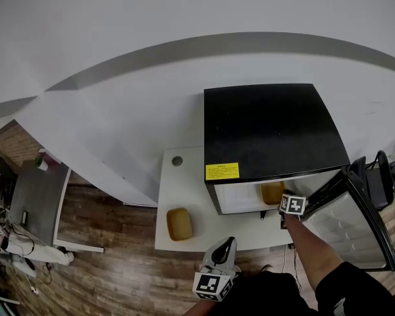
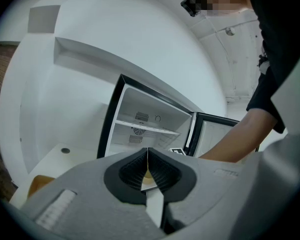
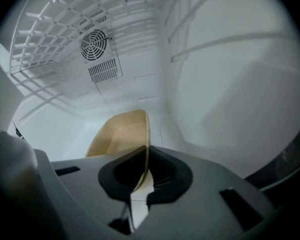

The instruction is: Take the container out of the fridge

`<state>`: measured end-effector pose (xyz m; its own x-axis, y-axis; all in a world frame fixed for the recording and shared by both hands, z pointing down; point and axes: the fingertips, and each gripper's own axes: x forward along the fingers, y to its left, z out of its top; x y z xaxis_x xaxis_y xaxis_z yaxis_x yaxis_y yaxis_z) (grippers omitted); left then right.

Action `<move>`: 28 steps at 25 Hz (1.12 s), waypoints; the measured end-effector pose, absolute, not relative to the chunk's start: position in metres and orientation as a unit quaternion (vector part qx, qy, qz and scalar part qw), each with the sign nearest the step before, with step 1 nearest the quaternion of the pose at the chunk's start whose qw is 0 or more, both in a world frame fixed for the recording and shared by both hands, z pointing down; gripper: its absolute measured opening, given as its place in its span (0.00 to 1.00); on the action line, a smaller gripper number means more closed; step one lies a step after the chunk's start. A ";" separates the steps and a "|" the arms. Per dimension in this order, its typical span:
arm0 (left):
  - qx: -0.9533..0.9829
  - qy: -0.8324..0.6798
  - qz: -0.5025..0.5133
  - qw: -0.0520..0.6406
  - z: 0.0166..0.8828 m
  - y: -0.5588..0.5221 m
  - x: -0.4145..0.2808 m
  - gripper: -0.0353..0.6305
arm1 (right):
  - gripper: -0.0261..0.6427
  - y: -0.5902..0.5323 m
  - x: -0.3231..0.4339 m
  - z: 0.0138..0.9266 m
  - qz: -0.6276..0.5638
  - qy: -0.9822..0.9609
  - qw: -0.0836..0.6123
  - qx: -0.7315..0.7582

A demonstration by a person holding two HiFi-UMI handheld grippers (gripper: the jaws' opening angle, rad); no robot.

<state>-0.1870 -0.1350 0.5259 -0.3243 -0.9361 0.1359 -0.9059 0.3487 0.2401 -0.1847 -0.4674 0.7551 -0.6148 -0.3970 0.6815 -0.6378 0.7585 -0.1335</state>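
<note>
A black mini fridge (image 1: 270,127) stands on a white table (image 1: 184,176) with its door (image 1: 355,222) swung open to the right. On the fridge floor sits a tan container (image 1: 272,192). My right gripper (image 1: 286,203) reaches inside the fridge. In the right gripper view its jaws (image 3: 146,151) are shut on the right-hand rim of that container (image 3: 121,136). My left gripper (image 1: 227,243) hangs at the table's front edge. In the left gripper view it (image 2: 148,156) is shut with nothing held, pointing at the open fridge (image 2: 140,119).
A second tan container (image 1: 179,223) lies on the table left of the fridge. A wire shelf (image 3: 50,29) and a fan grille (image 3: 94,45) lie above and behind the held container. The person's right arm (image 2: 240,139) reaches across to the fridge. Wooden floor surrounds the table.
</note>
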 end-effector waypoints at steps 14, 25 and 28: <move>0.556 -0.821 -0.079 0.104 0.518 -0.133 -0.180 0.08 | 0.06 -0.426 -0.154 0.705 0.239 -0.891 0.260 0.286; 0.550 -0.826 -0.089 0.087 0.513 -0.136 -0.188 0.08 | 0.06 -0.365 -0.109 0.642 0.273 -0.911 0.188 0.244; 0.548 -0.827 -0.089 0.085 0.513 -0.131 -0.191 0.08 | 0.06 -0.352 -0.096 0.618 0.252 -0.923 0.172 0.233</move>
<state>-0.1905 -0.1310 0.5134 -0.3842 -0.9222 0.0441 -0.8919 0.3831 0.2404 -0.0962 -0.3517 0.6176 -0.8329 -0.3429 0.4345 -0.5161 0.7647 -0.3859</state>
